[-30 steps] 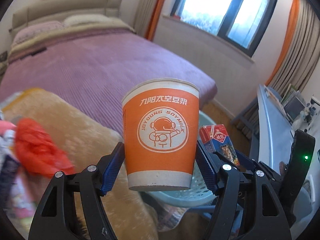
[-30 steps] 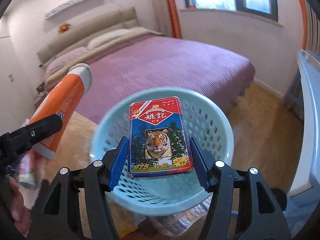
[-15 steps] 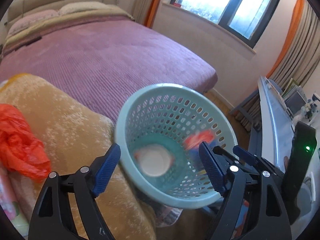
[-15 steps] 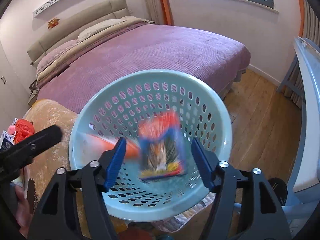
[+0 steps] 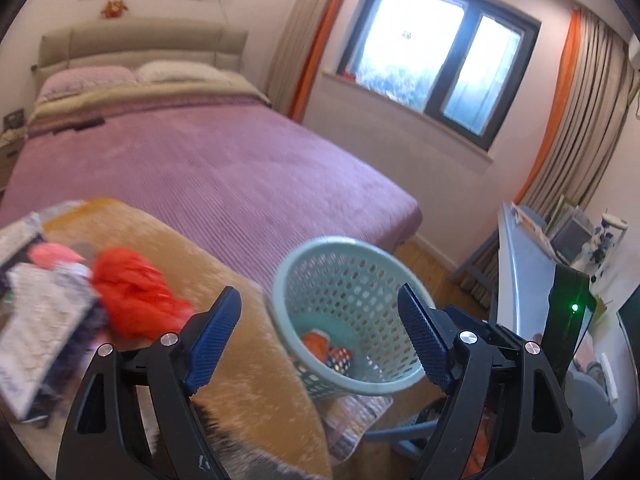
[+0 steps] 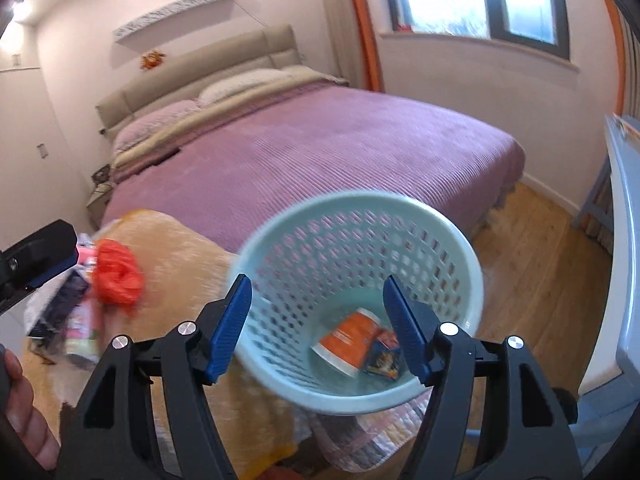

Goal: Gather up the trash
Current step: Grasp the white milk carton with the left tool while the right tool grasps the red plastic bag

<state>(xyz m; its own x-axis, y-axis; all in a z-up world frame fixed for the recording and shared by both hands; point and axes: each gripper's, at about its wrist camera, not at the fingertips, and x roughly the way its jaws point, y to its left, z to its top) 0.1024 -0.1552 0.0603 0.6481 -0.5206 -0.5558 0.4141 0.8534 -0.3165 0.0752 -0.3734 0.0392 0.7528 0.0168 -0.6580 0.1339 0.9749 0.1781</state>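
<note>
Two pieces of trash are now lying in the basket (image 6: 448,240): one orange cup (image 6: 347,342) and one card box (image 6: 385,354), touching each other on the bottom. A second ago each gripper was clamping one of them; now the left gripper (image 5: 320,338) and right gripper (image 6: 316,326) are both hanging spread and empty above the rim. Beside the basket, one red bag (image 5: 134,294) is waiting on the tan blanket (image 5: 248,372) among blurred wrappers, likely next.
</note>
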